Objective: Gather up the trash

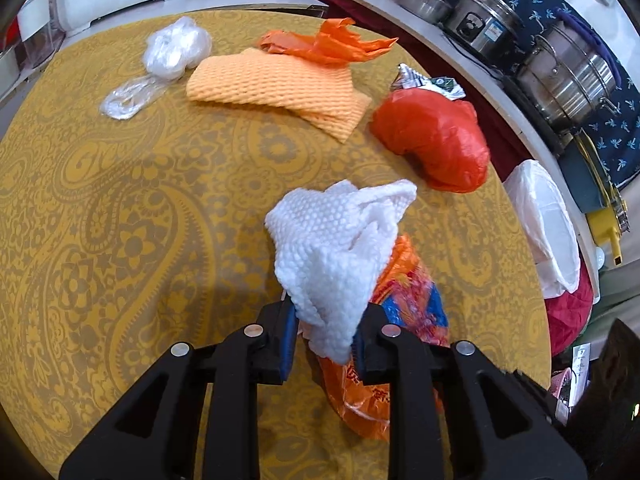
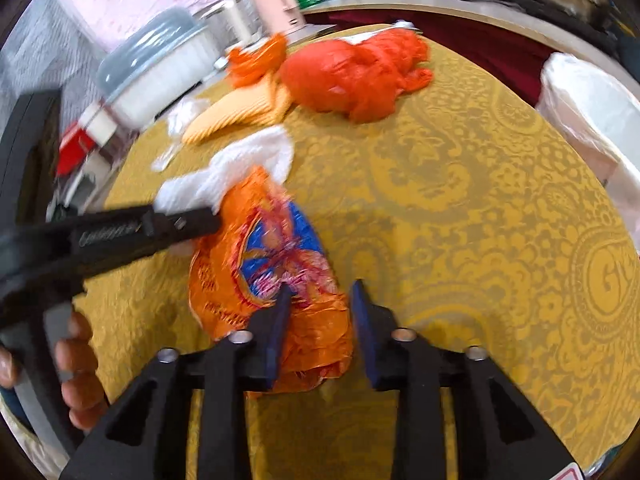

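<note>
Yellow paisley bench (image 1: 120, 200) strewn with trash, left gripper (image 1: 325, 332) clamped on white tissue (image 1: 336, 248) lifted over orange wrapper (image 1: 404, 288), red bag (image 1: 436, 140) beyond; right view, right gripper (image 2: 320, 312) open, straddling wrapper (image 2: 260, 256) on bench (image 2: 460, 200).

I see left gripper (image 1: 325, 334): black arms, blue pads, silver pivot bolts | right gripper (image 2: 320, 322): same | bare-skinned hand (image 2: 78, 372)
</note>
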`<state>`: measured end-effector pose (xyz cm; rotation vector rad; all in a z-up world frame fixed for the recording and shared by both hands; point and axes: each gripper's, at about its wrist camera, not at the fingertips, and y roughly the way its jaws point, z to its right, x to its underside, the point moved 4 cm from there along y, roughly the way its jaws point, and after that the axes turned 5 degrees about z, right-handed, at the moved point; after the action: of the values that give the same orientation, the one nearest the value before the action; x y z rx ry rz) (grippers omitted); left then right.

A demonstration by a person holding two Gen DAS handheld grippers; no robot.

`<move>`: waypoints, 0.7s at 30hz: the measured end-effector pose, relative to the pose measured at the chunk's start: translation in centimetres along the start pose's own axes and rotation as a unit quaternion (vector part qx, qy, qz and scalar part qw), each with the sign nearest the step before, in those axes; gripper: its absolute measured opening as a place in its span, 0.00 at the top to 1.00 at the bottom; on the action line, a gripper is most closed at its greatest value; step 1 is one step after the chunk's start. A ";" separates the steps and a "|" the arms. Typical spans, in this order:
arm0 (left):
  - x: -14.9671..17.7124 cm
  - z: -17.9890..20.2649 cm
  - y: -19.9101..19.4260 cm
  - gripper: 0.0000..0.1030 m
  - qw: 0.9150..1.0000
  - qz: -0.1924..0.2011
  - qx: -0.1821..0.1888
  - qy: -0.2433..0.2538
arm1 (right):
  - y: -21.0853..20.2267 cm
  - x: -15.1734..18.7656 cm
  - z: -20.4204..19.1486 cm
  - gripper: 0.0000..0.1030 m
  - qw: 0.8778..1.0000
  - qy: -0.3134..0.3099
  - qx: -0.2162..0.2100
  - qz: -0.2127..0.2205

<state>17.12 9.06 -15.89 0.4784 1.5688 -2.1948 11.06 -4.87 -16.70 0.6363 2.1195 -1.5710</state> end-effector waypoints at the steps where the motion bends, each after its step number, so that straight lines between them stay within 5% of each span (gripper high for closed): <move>1: 0.0 -0.2 0.2 0.70 1.000 0.001 -0.007 0.000 | 0.0 0.2 -0.4 0.74 1.000 -0.013 0.008 0.002; 6: 0.1 -0.9 0.3 0.64 1.000 0.010 -0.022 0.001 | -0.2 0.5 -0.9 0.92 1.000 -0.024 0.003 -0.001; 13: -0.8 -1.5 -1.9 0.65 0.999 0.033 -0.010 -0.009 | -2.3 0.0 0.7 0.94 0.999 -0.021 0.027 0.025; 21: -0.8 -0.7 -2.3 0.93 1.000 0.030 0.000 0.002 | -5.8 -1.7 5.5 0.94 0.995 0.022 0.067 0.066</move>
<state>16.66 10.48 -13.85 0.5230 1.5352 -2.1505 9.32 -11.81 -12.72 0.8463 1.9714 -1.6489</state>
